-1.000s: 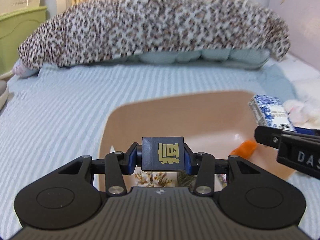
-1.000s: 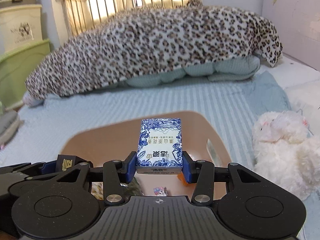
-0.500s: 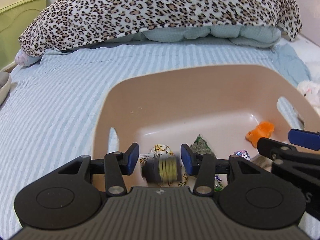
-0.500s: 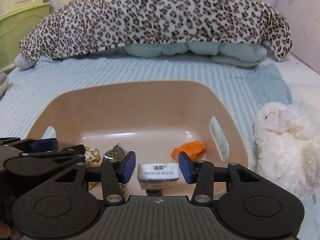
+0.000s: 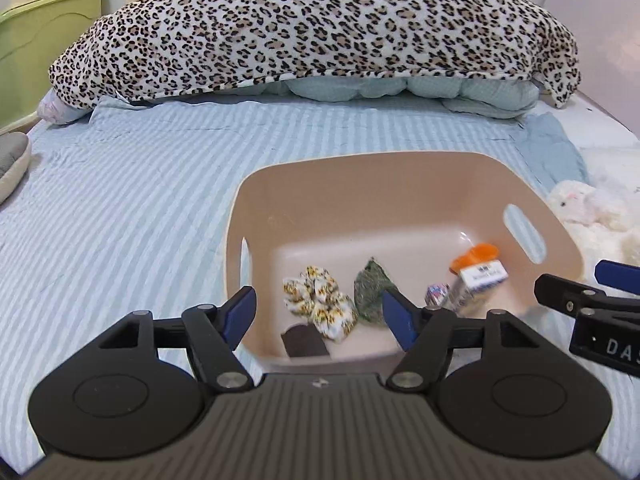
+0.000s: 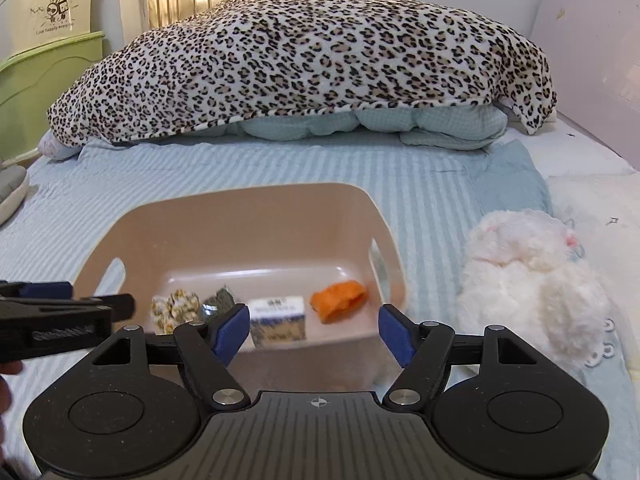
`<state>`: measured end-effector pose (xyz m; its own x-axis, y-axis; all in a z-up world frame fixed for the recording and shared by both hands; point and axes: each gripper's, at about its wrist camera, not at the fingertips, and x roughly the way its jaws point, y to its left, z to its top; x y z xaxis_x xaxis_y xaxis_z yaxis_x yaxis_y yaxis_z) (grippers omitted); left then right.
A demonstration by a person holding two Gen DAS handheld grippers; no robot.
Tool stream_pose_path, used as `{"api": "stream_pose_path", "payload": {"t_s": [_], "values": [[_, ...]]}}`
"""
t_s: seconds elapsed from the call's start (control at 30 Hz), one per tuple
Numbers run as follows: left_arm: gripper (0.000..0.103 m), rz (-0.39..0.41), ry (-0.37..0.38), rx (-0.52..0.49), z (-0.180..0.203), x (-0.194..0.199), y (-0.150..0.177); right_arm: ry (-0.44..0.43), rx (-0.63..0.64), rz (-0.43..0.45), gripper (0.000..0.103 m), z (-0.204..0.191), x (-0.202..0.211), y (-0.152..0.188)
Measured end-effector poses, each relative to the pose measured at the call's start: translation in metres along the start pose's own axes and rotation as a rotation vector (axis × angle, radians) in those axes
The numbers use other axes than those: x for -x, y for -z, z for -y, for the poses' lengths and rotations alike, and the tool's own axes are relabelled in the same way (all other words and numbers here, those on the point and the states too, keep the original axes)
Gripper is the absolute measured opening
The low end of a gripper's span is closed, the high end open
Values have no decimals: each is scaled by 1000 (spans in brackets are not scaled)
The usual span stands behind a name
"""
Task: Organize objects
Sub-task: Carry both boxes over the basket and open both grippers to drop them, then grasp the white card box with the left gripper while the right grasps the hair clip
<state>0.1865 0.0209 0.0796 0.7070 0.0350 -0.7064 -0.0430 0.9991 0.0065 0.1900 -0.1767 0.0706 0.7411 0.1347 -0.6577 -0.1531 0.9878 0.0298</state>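
Observation:
A beige plastic basket (image 5: 320, 184) (image 6: 248, 208) with handle slots sits on the striped bed. Inside lie a dark box (image 5: 306, 342) near the front wall, a yellow-flowered cloth (image 5: 320, 306) (image 6: 174, 308), a green cloth (image 5: 372, 286) (image 6: 220, 298), an orange piece (image 5: 476, 256) (image 6: 340, 300), a small wrapped item (image 5: 436, 294) and the blue-and-white tissue pack (image 5: 478, 286) (image 6: 278, 320). My left gripper (image 5: 320, 318) hangs over the basket's near edge, jaws opening, nothing between them. My right gripper (image 6: 312, 330) also hangs above the near rim, jaws opening, the tissue pack lying loose below.
A leopard-print blanket (image 5: 320, 28) over pale green bedding fills the back of the bed. A white plush toy (image 6: 532, 280) (image 5: 592, 212) lies right of the basket. Green and cream storage bins (image 6: 44, 48) stand at the left, with a grey slipper (image 5: 12, 164) by the bed's edge.
Both grippers let go: the dark box and the tissue pack dropped into the basket. Both sets of jaws spread wider and both grippers pulled back from the basket.

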Motion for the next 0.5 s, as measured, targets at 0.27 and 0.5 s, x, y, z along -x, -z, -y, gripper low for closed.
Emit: {"api": "stream_pose_path", "payload": {"t_s": [0.27,0.5], "values": [[75,-80,52,-24,3,18,24,30,38,-43,74,14,14,24],[75,-193,77,-11,5,-2,50,59,66,-123,76,20,7,43]]}}
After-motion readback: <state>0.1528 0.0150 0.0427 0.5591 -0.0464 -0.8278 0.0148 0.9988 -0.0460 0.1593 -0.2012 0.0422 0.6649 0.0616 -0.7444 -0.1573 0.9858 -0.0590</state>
